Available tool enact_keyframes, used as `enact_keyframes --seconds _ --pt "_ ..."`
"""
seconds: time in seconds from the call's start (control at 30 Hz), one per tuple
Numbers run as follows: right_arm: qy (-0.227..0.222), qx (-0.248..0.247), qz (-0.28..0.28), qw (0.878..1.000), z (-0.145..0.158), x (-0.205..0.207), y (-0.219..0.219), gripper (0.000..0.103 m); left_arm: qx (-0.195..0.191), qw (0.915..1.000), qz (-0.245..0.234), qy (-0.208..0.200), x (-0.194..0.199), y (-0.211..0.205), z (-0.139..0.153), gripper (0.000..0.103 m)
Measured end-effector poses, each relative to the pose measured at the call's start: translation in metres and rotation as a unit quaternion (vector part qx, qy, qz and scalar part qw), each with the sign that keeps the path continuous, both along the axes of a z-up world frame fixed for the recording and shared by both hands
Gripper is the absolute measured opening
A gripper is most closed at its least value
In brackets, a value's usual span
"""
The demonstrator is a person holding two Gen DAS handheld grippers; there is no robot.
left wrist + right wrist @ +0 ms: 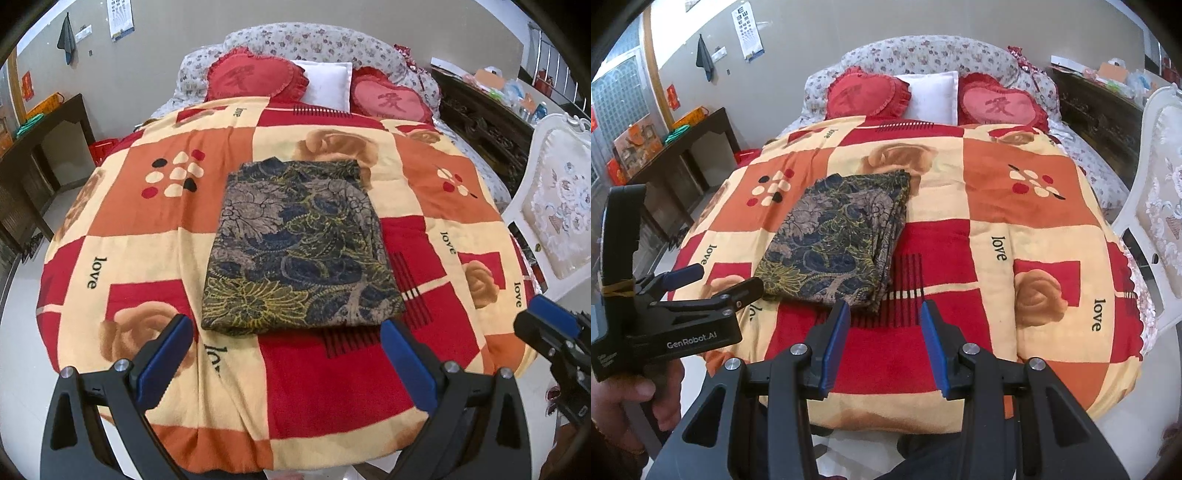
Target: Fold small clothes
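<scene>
- Left gripper [286,363]: jaws spread wide, empty, framing the near edge of the folded cloth [299,247].
- Right gripper [882,345]: jaws apart, empty; cloth lies upper left of them.
- Cloth rests mid-bed [332,406], long axis running away; left hand nearer.

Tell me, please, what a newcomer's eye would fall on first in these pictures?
First the loud red, orange and cream quilt covering the bed, with a dark floral garment lying folded at its middle. Behind it, two red heart cushions flank a white pillow, and two blue-padded grippers, left and right, hover open at the near edge.
</scene>
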State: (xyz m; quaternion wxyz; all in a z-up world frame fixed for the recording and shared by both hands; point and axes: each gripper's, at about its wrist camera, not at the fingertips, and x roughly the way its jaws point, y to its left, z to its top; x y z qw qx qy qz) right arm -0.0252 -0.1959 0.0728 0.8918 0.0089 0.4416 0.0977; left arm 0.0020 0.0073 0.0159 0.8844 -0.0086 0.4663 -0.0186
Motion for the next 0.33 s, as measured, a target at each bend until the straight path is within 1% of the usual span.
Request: enact_keyframes --seconds 0.1,0.23,0.33 --pt "0.007 -0.004 0.0 1.0 -0.004 0.006 0.0 0.041 -0.008 0.9999 -0.002 0.007 0.01 -0.001 -0.009 0.103" --pt "0.017 -0.01 -0.001 1.0 -0.009 0.013 0.001 0.041 0.004 0.9999 -0.003 -0.011 0.014 -0.004 -0.012 0.103" --pt "0.024 -0.011 -0.004 1.0 -0.014 0.018 0.002 0.041 0.002 0.9999 -0.003 -0.012 0.016 -0.002 -0.014 0.103"
